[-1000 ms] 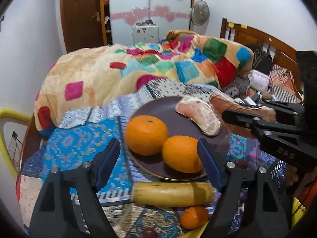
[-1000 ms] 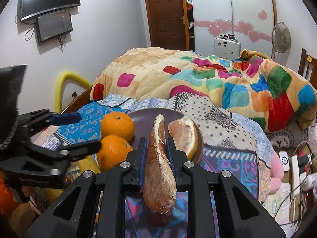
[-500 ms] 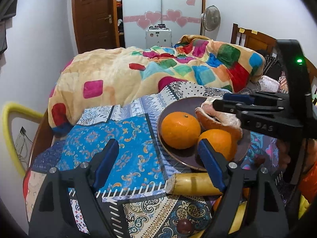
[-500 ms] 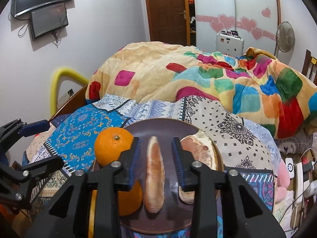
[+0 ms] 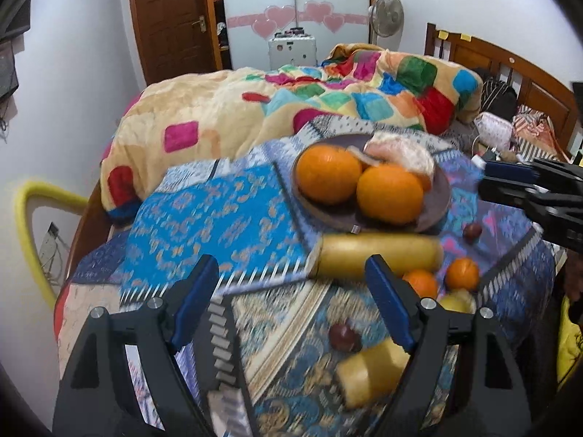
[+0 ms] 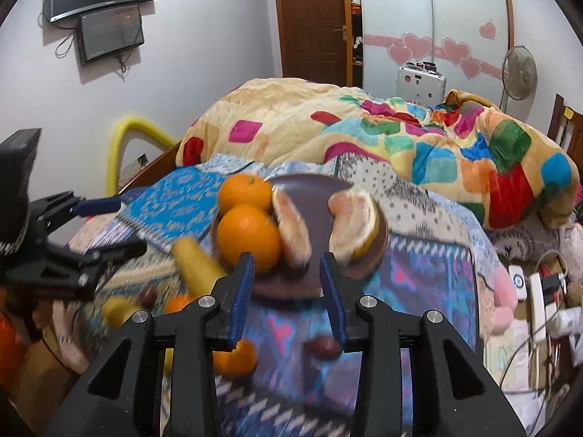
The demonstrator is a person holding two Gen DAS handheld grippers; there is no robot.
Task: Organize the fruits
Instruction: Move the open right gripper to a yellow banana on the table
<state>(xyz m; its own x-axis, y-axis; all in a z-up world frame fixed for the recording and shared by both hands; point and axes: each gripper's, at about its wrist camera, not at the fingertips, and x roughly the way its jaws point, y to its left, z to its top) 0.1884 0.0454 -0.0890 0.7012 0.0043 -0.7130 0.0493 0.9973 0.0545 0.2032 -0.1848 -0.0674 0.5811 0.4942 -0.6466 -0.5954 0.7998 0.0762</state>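
A dark plate (image 6: 313, 196) on the patterned bed cloth holds two oranges (image 6: 249, 236) and two peeled pomelo wedges (image 6: 293, 229). In the left wrist view the plate (image 5: 437, 200) sits beyond a long yellow fruit (image 5: 375, 255). Small oranges (image 5: 461, 273), dark plums (image 5: 344, 337) and a yellow fruit piece (image 5: 368, 375) lie on the cloth nearer me. My right gripper (image 6: 286, 296) is open and empty, just in front of the plate. My left gripper (image 5: 291, 298) is open and empty above the cloth.
A bright patchwork duvet (image 5: 328, 109) is heaped behind the plate. A wooden headboard (image 5: 510, 73) and clutter are at the right. A yellow foam-padded bar (image 5: 32, 225) stands at the bed's left edge. Power strips and cables (image 6: 539, 302) lie at the right.
My right gripper let go of the pomelo wedge on the plate, opened wider and pulled back. My left gripper drew back towards me, so more loose fruit shows.
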